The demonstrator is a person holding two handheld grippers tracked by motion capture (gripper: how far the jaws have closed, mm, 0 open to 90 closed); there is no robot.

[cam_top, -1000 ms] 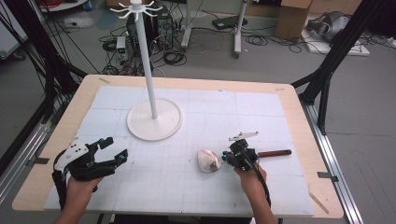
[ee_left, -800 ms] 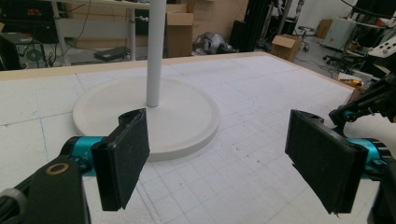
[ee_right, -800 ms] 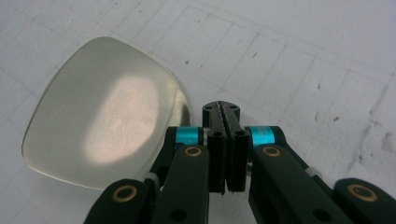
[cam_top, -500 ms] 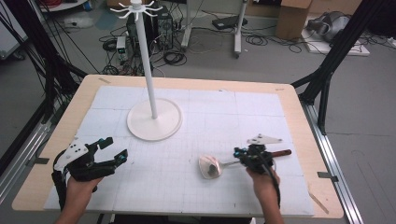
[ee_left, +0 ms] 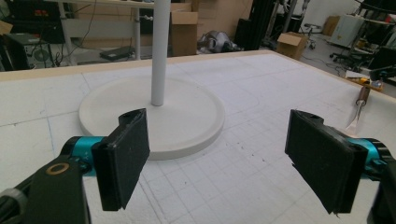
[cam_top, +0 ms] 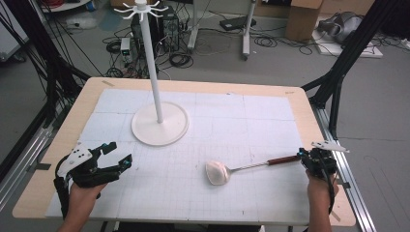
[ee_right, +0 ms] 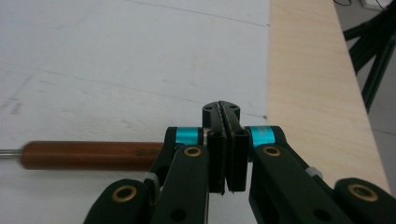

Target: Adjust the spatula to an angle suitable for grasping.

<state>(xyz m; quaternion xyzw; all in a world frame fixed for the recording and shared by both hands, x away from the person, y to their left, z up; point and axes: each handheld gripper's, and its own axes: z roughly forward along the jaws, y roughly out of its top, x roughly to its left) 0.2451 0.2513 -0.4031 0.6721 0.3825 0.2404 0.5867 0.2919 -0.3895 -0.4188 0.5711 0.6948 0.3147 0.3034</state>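
A ladle lies on the white mat with its pale bowl (cam_top: 217, 172) to the left. Its metal shaft runs right to a brown wooden handle (cam_top: 283, 160). My right gripper (cam_top: 309, 155) sits just past the handle's end at the table's right edge. In the right gripper view the right gripper (ee_right: 221, 109) has its jaws shut flat together on nothing, and the handle (ee_right: 88, 155) lies beside them on the left. My left gripper (cam_top: 120, 152) rests at the front left, open and holding nothing. The left gripper (ee_left: 218, 116) faces a white stand.
A white hook stand (cam_top: 151, 72) rises from a round base (cam_top: 159, 123) at the mat's back left; its base (ee_left: 187, 116) fills the middle of the left gripper view. Bare wooden table edge (ee_right: 308, 70) runs beside the right gripper. Cables and boxes lie on the floor beyond.
My right gripper has moved right, from beside the ladle's bowl to the end of its handle. The ladle has barely shifted. The left gripper has stayed put.
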